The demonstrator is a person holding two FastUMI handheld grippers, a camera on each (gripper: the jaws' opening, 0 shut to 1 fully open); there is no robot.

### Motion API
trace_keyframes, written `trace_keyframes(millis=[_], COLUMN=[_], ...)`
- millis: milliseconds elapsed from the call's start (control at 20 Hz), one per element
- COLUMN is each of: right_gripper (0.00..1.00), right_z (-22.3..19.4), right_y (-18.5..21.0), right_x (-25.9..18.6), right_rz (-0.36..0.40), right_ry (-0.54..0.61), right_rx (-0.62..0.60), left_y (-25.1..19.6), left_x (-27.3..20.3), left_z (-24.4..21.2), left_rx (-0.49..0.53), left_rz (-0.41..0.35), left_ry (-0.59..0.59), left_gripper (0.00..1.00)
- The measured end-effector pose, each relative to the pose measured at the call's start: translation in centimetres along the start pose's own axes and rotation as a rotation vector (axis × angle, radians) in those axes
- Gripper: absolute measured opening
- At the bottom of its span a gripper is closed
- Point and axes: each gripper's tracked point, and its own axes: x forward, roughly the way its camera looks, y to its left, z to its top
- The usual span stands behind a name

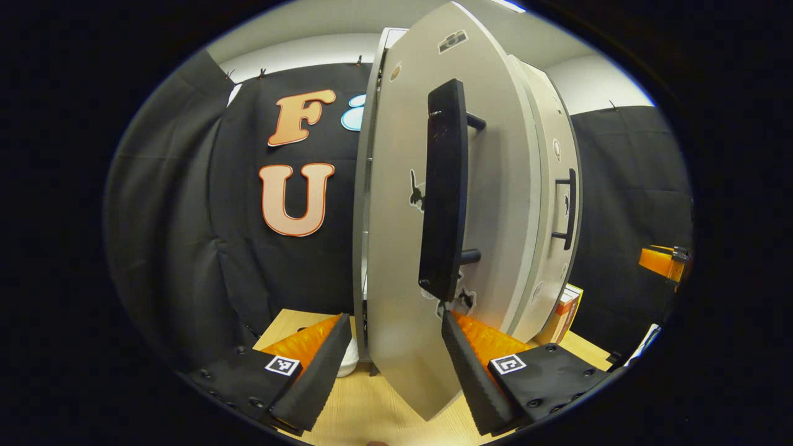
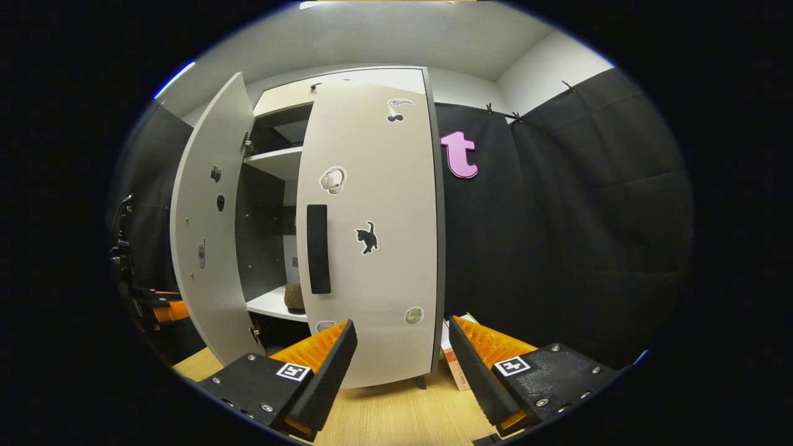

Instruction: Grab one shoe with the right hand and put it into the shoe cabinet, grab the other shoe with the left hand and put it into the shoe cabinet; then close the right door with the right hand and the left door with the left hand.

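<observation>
The shoe cabinet (image 2: 347, 77) stands on a wooden table. Its right door (image 2: 384, 272) with a black handle (image 2: 318, 248) lies against the cabinet front. The left door (image 2: 207, 248) stands open. A dark rounded shoe (image 2: 294, 297) rests on the lower shelf inside. My right gripper (image 2: 403, 365) is open, a short way in front of the right door. In the left gripper view the left door (image 1: 396, 260) and its black handle (image 1: 443, 192) are very near. My left gripper (image 1: 393, 378) is open, and the door's lower edge hangs between its fingers. The right door (image 1: 548, 155) shows beyond.
A small box (image 2: 455, 365) stands on the table (image 2: 384, 415) by the cabinet's right foot, also seen as the box (image 1: 564, 313) past the doors. Something white and rounded (image 1: 349, 359) sits low behind the left door. Black cloth walls close in on all sides.
</observation>
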Motion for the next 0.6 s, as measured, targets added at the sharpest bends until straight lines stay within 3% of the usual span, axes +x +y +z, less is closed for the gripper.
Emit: trace_keyframes(millis=[350, 600], right_gripper=[0.92, 0.92], right_z=[0.3, -0.3], right_y=[-2.4, -5.2], right_x=[2.5, 3.4], right_rz=[0.024, 0.005], right_ry=[-0.005, 0.006], right_rx=[-0.003, -0.006], left_y=[-5.0, -7.4], left_x=[4.1, 8.8], left_z=[-0.1, -1.1], left_rx=[-0.005, 0.026], left_rz=[-0.044, -0.015], left_ry=[0.008, 0.026], left_gripper=[0.95, 0.97])
